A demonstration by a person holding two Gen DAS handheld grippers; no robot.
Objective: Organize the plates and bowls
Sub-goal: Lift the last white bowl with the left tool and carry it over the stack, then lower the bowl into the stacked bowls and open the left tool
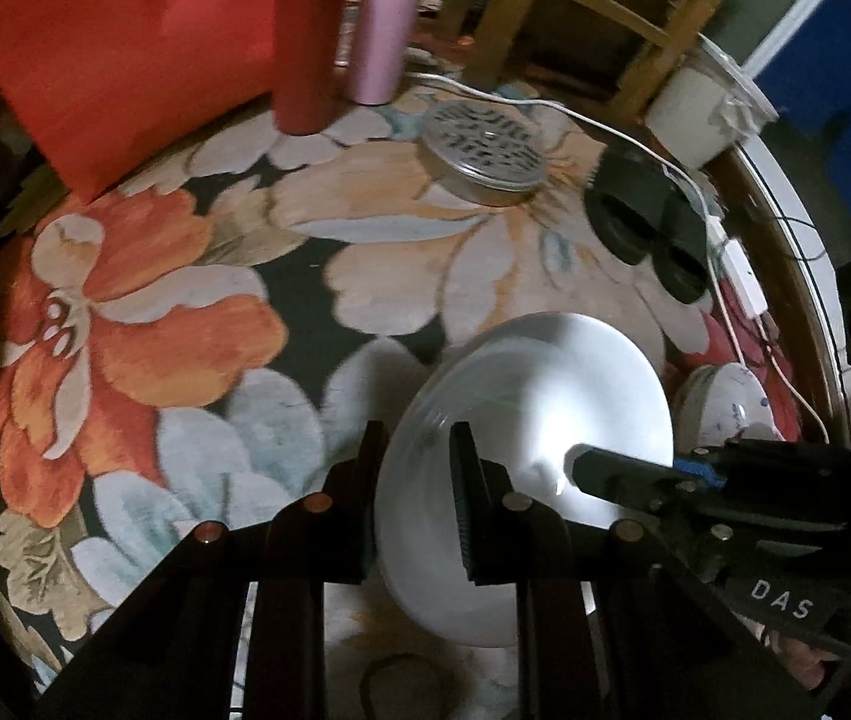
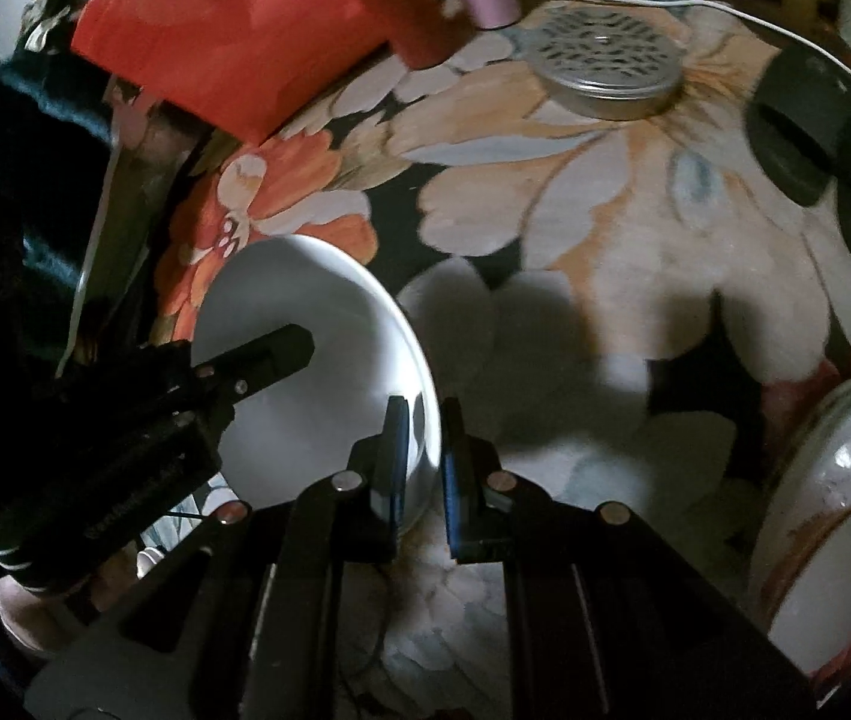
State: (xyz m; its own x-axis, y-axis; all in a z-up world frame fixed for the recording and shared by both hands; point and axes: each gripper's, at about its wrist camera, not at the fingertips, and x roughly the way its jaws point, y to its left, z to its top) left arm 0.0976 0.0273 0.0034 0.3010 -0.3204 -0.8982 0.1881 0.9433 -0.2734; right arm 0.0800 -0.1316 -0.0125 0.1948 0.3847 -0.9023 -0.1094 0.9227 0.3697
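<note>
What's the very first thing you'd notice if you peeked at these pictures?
The bright white plate jumps out first, tilted above the table with the left gripper and the right gripper each straddling its rim from opposite sides. Under it spreads a big flowery tablecloth, and a red bag stands at the far left beside a red tumbler.

White plate (image 1: 545,396); floral worktop (image 1: 185,312) in orange, cream, black; red box (image 1: 125,60); pink tumbler (image 1: 386,18).
</note>
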